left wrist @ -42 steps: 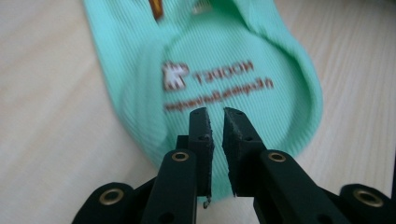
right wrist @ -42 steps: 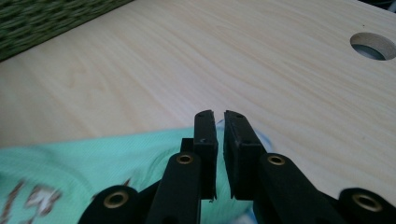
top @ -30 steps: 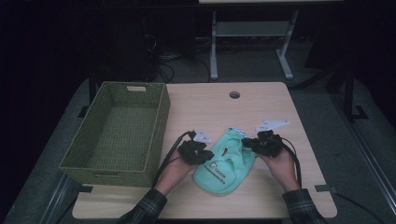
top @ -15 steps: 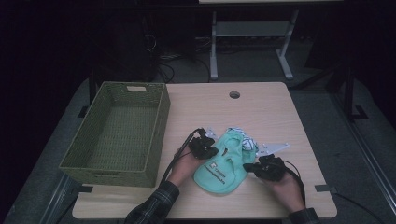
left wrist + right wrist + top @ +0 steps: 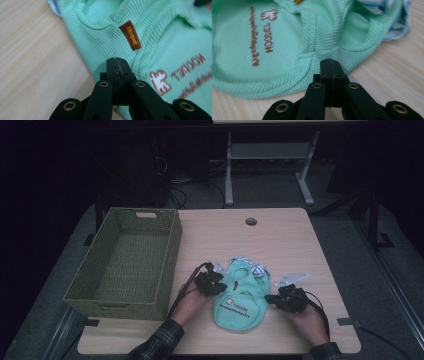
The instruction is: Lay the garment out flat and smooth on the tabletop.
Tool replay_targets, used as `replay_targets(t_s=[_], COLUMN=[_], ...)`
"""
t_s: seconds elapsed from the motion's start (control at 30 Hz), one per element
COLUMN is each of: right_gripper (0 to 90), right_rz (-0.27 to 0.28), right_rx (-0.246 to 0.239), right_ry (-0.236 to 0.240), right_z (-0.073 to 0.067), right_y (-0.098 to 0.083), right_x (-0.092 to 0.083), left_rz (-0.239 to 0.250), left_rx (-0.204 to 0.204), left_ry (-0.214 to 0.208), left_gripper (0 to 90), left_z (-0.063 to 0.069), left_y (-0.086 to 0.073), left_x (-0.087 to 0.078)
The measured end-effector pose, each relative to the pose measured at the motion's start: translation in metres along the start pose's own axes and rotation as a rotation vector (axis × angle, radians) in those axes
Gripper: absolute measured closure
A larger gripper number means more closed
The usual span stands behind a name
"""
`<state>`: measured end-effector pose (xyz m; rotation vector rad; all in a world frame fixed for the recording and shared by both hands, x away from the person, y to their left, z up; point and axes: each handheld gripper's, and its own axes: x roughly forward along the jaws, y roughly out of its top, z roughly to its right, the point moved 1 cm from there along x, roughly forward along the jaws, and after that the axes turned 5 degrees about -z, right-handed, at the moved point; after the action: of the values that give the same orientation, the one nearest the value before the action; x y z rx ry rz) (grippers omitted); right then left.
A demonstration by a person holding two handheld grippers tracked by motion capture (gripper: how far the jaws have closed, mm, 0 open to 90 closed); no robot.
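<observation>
Woven green basket stands open at the bench's left, likely waiting for folded laundry. Just beside it the left gripper has its fingers pinching the mint garment's left edge, having just been closing on it. The small mesh-knit shirt lies flat mid-bench, brown label and printed logo up. The right gripper has fingers pressed together at the right hem, whether on cloth I cannot tell.
</observation>
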<state>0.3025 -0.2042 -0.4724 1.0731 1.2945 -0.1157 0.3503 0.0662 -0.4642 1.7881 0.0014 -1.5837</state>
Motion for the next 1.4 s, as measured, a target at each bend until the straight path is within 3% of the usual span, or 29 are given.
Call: replay_targets(t_s=[0.13,0.27,0.43,0.6,0.8,1.0,1.07,1.2,1.3,1.37,1.4], right_gripper=[90.0,90.0,88.6,84.2,80.0,73.9,71.8,68.1,76.0,88.8,89.4], right_rz=[-0.014,-0.008,0.053,0.105,0.16,0.138,0.114,0.071,0.066,0.051,0.045], right_rx=[-0.006,0.0,0.023,0.035,0.095,0.116,0.123,0.101,0.076,0.067,0.055], right_ry=[-0.026,-0.011,-0.005,-0.024,-0.011,0.019,0.044,0.046,0.046,0.032,0.024], right_z=[0.004,0.005,0.012,0.029,0.054,0.07,0.07,0.067,0.065,0.062,0.062], right_y=[0.0,-0.001,0.007,0.023,0.046,0.056,0.056,0.055,0.054,0.055,0.055], right_x=[-0.002,-0.003,-0.008,-0.011,-0.004,0.017,0.024,0.033,0.037,0.037,0.037], left_rz=[0.001,0.022,0.034,0.033,0.032,0.033,0.034,0.035,0.036,0.033,0.032], left_rx=[0.007,0.001,0.004,0.006,0.007,0.01,0.007,-0.001,0.004,0.009,0.01], left_ry=[-0.005,-0.009,-0.034,-0.031,-0.036,-0.034,-0.036,-0.042,-0.04,-0.035,-0.034], left_gripper=[89.5,89.5,89.6,89.6,89.6,89.6,89.6,89.6,89.6,89.6,89.6], left_z=[0.004,0.008,0.005,0.005,0.004,0.005,0.004,0.004,0.004,0.004,0.005], left_y=[-0.008,-0.013,-0.015,-0.014,-0.014,-0.014,-0.014,-0.015,-0.015,-0.014,-0.014], left_x=[-0.005,-0.006,-0.006,-0.006,-0.006,-0.006,-0.005,-0.006,-0.005,-0.005,-0.006])
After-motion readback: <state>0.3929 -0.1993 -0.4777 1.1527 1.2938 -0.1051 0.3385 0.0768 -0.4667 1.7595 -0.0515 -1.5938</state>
